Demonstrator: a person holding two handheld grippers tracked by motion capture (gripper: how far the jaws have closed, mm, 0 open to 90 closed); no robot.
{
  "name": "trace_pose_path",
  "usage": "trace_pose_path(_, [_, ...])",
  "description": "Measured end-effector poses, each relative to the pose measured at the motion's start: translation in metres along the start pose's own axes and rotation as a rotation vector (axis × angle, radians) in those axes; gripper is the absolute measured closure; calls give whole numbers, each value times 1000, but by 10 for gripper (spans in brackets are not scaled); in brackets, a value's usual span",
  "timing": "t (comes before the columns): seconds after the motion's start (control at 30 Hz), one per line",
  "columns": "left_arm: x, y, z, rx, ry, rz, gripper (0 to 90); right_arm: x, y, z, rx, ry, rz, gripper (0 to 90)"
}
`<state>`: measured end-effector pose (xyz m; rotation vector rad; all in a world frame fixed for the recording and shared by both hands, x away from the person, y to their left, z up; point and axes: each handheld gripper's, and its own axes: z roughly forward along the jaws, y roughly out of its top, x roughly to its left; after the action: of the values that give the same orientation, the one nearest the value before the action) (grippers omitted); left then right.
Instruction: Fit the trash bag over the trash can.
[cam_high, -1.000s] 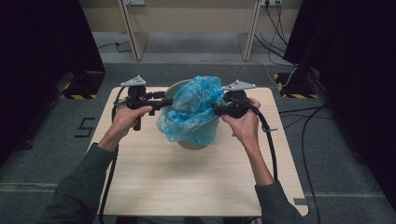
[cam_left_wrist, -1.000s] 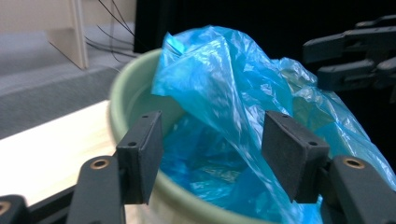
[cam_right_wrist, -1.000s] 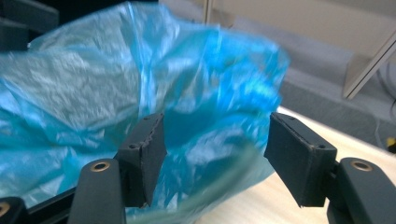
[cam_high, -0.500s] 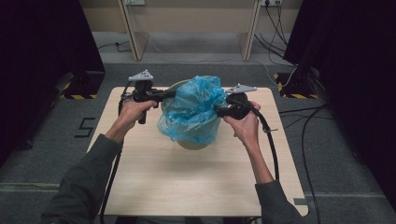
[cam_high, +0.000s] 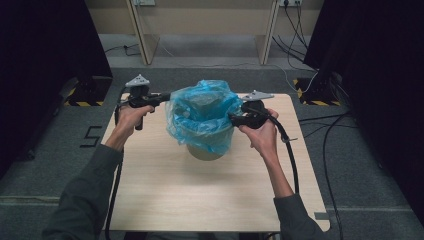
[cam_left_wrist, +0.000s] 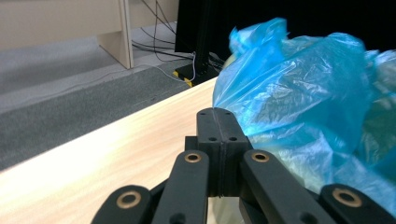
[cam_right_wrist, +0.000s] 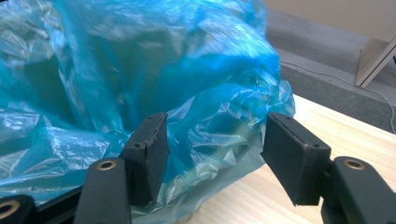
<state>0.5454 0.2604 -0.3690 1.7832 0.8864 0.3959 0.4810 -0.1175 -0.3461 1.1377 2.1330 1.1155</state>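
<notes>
A grey-green bin (cam_high: 205, 151) stands on the wooden table (cam_high: 200, 200), lined with a crumpled blue plastic bag (cam_high: 202, 115) that puffs above the rim. My left gripper (cam_high: 167, 95) lies level at the bag's left edge. In the left gripper view its jaws (cam_left_wrist: 218, 116) are pressed together right where the blue bag (cam_left_wrist: 303, 93) begins, apparently pinching the film. My right gripper (cam_high: 233, 119) is at the bag's right side. Its jaws (cam_right_wrist: 215, 140) stand apart with bulging bag film (cam_right_wrist: 140, 70) between the pads (cam_right_wrist: 148, 149), and the bin shows dimly through the film.
The table's far edge lies just behind the bin. Beyond it are grey floor, cables (cam_high: 325, 130), wooden legs (cam_high: 140, 35) and dark curtains on both sides. Each gripper trails a cable (cam_high: 290, 160) back across the table.
The left gripper's jaws have shut at the bag's edge and it has drawn left and away. The bag now spreads wider over the bin. The right gripper has stayed in place.
</notes>
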Motion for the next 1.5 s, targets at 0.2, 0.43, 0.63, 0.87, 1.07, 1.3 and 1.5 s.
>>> trace_pose_path(0.2, [-3,-26,1,20,-26,7,893,-1,0,-1,-3,0,-1,391])
trace_pose_path(0.43, [-24,-26,-14,11,-61,87,798,15,5,-25,-58,11,-35,359])
trace_pose_path(0.63, [-30,-31,-22,-2,-76,92,780,36,-2,-36,-49,-4,-88,358])
trace_pose_path(0.87, [-25,-25,-43,-42,-66,61,583,11,-8,-21,-33,7,8,429])
trace_pose_path(1.07, [-16,-9,-53,-95,-76,-5,436,-11,-3,-3,-45,20,3,474])
trace_pose_path(1.3, [-25,4,-34,-86,-64,-26,376,-37,12,15,-37,12,-7,441])
trace_pose_path(1.5, [-31,17,-6,-70,-50,-59,365,-9,21,-12,-64,-32,-49,359])
